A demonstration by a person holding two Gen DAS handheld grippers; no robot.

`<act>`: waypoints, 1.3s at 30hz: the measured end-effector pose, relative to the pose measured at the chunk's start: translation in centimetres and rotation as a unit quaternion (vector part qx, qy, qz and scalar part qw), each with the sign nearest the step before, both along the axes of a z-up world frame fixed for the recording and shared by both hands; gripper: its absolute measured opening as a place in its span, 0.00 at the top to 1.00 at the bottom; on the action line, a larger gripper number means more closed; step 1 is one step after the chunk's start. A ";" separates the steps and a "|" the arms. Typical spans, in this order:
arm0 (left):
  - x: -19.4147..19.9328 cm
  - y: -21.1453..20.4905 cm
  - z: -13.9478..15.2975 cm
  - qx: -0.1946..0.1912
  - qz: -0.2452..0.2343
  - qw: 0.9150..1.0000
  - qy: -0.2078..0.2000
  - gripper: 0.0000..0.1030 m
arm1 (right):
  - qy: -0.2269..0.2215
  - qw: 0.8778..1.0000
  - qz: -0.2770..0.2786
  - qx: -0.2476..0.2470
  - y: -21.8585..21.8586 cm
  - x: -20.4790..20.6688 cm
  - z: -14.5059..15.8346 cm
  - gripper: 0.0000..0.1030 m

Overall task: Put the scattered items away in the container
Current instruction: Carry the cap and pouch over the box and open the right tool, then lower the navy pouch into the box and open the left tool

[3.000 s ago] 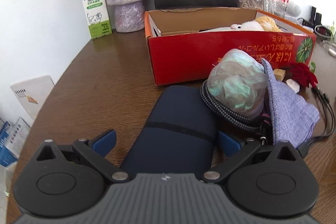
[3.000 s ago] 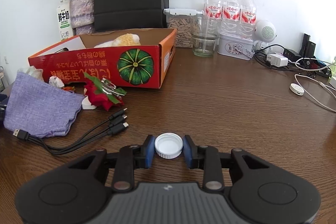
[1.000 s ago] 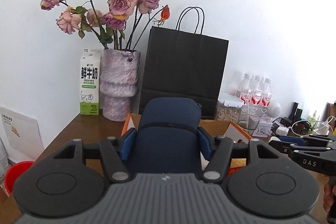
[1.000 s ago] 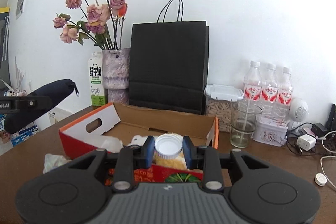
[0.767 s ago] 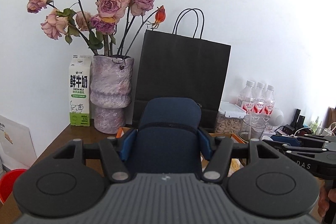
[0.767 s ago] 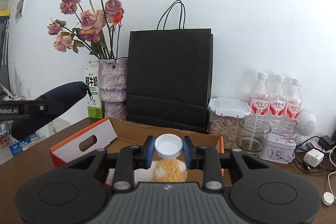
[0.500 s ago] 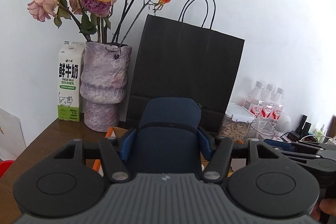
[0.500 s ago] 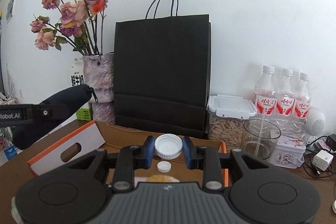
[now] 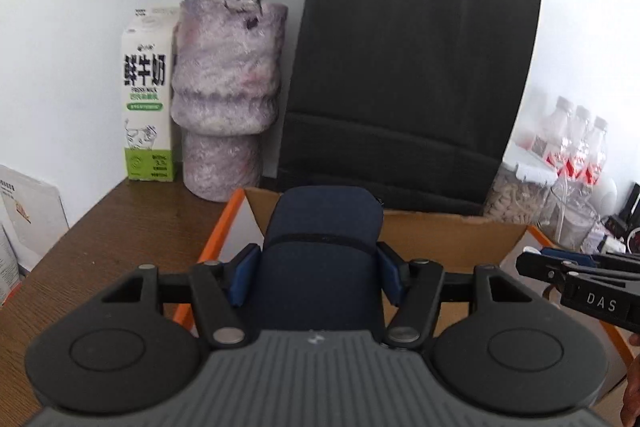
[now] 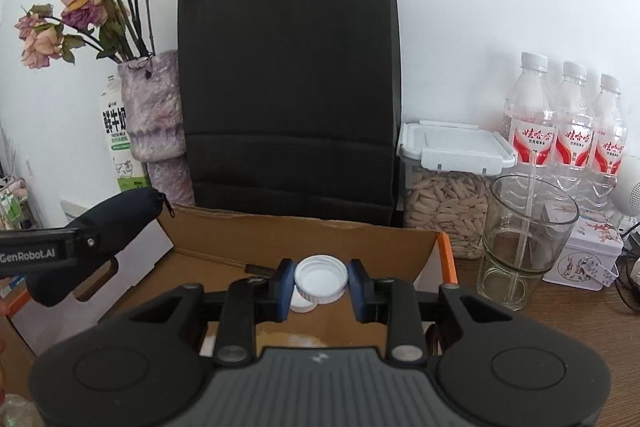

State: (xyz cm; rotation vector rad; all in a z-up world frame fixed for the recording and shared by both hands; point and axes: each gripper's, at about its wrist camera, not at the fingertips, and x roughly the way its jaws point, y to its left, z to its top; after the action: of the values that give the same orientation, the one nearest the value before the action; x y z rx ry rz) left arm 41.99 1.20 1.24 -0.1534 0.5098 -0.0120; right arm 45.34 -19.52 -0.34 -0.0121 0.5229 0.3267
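We judge the navy zip pouch (image 9: 324,263) soft and light, a padded case that gives under pressure; it is best taken across its middle, where the left gripper (image 9: 316,277) has it, jaws clamped on both flanks. It hangs over the left end of the cardboard box (image 10: 280,231). The white bottle cap (image 10: 320,279) looks rigid, light and slick-rimmed; the right gripper (image 10: 320,287) has its jaws closed on the rim, above the box's right half, over another cap on the box floor. A second ago both sat short of the box; now the black paper bag (image 10: 288,75) behind it looms closer.
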 end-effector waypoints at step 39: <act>-5.2 -1.1 3.5 0.055 0.028 0.997 -0.049 0.00 | -0.041 0.998 0.043 -0.015 1.4 -5.7 4.0 0.00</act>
State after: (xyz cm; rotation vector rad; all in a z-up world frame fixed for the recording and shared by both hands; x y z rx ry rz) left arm 36.83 0.13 4.75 -0.0579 0.4063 0.0623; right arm 39.61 -18.12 3.62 -0.0766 0.4469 0.3998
